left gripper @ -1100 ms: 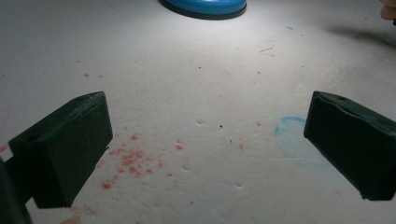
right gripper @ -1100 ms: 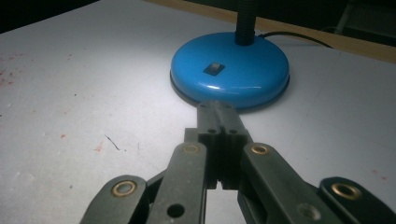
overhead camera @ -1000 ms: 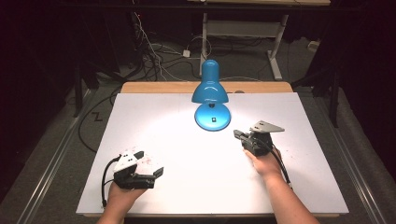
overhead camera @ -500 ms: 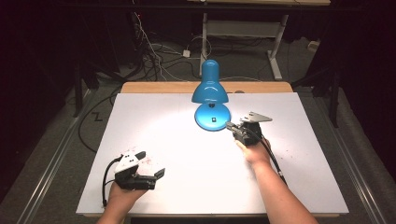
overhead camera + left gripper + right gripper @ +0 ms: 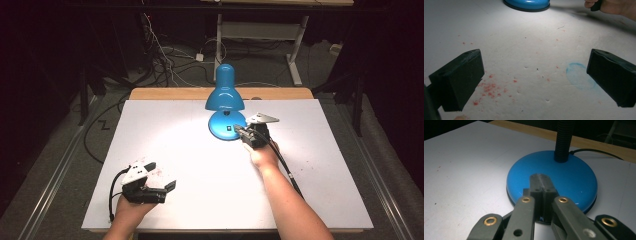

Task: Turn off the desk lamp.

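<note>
The right gripper (image 5: 541, 185) has its jaws pressed together, empty, tips over the blue lamp base (image 5: 574, 176), perhaps touching it. The left gripper (image 5: 534, 80) is spread wide, empty, above the stained table (image 5: 529, 45), lamp base far ahead

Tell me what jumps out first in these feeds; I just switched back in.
The lit blue desk lamp at the far middle of the white table, throwing a bright pool of light under its shade. The right gripper, jaws shut, reaches over the lamp's round base. The left gripper rests at the near left, jaws wide open above red specks.
</note>
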A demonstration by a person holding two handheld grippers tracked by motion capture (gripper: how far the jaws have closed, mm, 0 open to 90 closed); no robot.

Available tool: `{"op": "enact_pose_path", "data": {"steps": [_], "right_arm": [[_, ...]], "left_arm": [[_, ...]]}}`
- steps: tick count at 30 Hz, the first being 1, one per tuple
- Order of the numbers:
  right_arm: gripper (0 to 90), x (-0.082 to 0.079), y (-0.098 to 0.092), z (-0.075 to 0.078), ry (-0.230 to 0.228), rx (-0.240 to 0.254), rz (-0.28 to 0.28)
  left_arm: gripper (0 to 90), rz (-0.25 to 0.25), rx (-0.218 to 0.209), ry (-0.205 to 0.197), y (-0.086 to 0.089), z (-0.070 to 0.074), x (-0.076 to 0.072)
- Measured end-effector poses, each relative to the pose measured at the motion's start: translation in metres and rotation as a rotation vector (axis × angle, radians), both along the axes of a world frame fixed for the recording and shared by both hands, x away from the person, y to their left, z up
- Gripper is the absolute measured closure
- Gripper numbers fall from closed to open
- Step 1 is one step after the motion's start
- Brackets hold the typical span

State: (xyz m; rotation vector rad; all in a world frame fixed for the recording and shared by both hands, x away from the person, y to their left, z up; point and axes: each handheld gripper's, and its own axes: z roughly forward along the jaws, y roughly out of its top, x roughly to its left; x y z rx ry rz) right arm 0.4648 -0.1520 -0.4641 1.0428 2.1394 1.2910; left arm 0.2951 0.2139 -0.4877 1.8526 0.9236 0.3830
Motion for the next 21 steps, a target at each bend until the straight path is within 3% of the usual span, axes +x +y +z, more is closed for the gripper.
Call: {"op": "enact_pose_path", "data": {"steps": [11,21], "right_arm": [[90.0,0.018,0.01,-0.007,0.021,-0.001,-0.017],[90.0,0.024,0.017,-0.007,0.031,0.0,-0.025]], "left_arm": [[0.5,-0.004,-0.003,0.003,0.001,-0.001,0.001],[0.5,-0.005,-0.007,0.002,0.001,0.0,0.001]]}}
